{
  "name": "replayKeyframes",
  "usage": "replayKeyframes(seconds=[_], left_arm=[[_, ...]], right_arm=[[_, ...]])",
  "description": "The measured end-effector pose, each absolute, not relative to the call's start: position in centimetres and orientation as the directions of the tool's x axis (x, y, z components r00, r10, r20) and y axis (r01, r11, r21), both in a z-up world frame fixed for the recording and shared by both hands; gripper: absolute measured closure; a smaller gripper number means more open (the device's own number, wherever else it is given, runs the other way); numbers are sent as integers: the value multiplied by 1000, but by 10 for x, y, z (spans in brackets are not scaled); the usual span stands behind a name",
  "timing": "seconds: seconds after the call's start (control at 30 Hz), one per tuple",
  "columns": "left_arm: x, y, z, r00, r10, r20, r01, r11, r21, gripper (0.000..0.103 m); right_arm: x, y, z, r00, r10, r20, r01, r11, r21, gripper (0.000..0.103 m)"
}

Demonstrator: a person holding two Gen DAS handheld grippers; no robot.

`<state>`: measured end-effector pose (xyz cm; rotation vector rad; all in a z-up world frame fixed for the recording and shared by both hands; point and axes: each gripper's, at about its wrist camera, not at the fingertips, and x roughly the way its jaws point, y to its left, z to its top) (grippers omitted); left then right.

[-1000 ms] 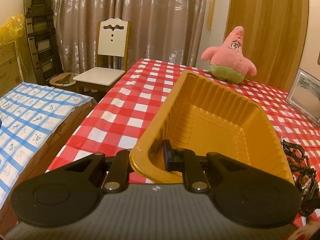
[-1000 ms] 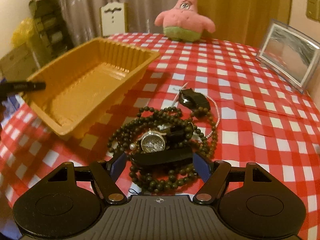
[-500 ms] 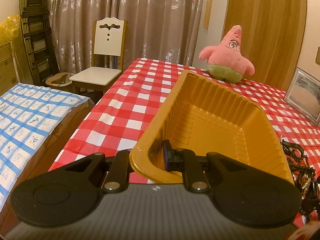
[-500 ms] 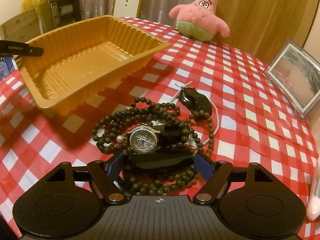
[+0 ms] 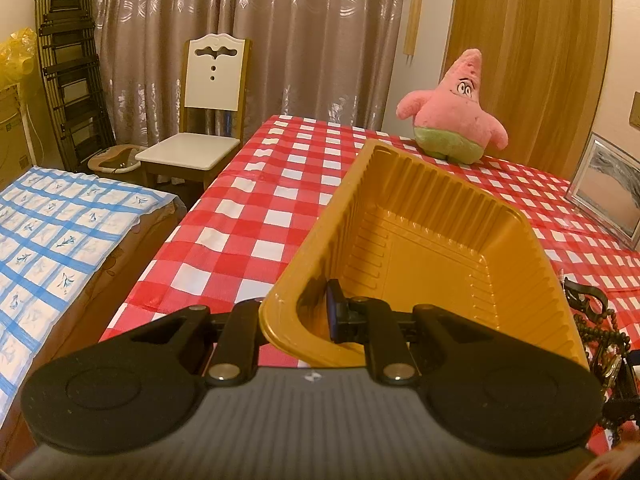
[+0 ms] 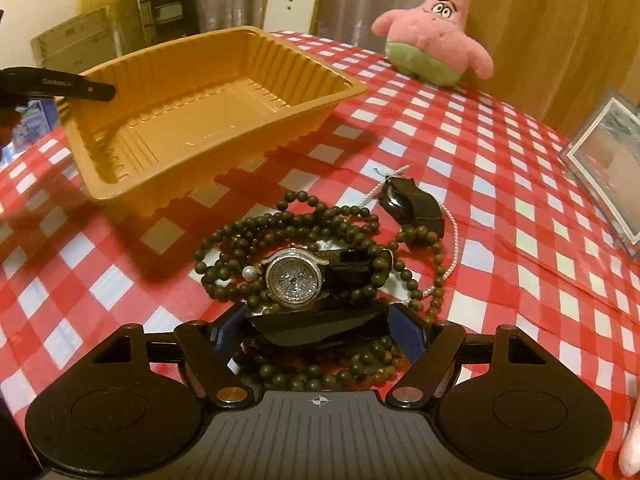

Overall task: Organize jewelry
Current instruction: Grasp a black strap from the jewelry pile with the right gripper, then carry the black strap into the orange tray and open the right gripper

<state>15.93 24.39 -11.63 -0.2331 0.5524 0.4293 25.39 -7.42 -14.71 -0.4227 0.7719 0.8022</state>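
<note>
An orange plastic tray (image 5: pixel 420 240) sits on the red checked tablecloth. My left gripper (image 5: pixel 296 316) is shut on the tray's near wall, one finger inside, one outside. The tray also shows in the right wrist view (image 6: pixel 200 120), empty. A pile of jewelry lies right of it: dark bead necklaces (image 6: pixel 304 224), a sparkly silver watch (image 6: pixel 294 278) with a black strap, a thin pearl strand (image 6: pixel 454 232) and a second black watch (image 6: pixel 412 206). My right gripper (image 6: pixel 316 330) is wide, its blue pads either side of the watch's black strap (image 6: pixel 316 326). I cannot tell if they touch it.
A pink star plush (image 6: pixel 434 28) sits at the table's far side. A framed picture (image 6: pixel 608 176) leans at the right. A white chair (image 5: pixel 200 120) and a blue checked surface (image 5: pixel 60 232) stand left of the table edge.
The right gripper has lowered and moved in over the jewelry pile, the watch strap now between its pads. The left gripper keeps its hold on the tray.
</note>
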Motion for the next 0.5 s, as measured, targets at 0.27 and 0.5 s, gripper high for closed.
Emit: replayKeyframes(seconds=[0.27,0.5], left_arm=[[160,244,-116,766,328,-553,-452,886,-100,89],[161,245,-117,766,327,-553,-449,888,-98,89]], right_arm=[[248,-80,-130,491,513,-704,-729,684,-11,28],[243,-71,-104,505,581,-638,-732,680,40,28]])
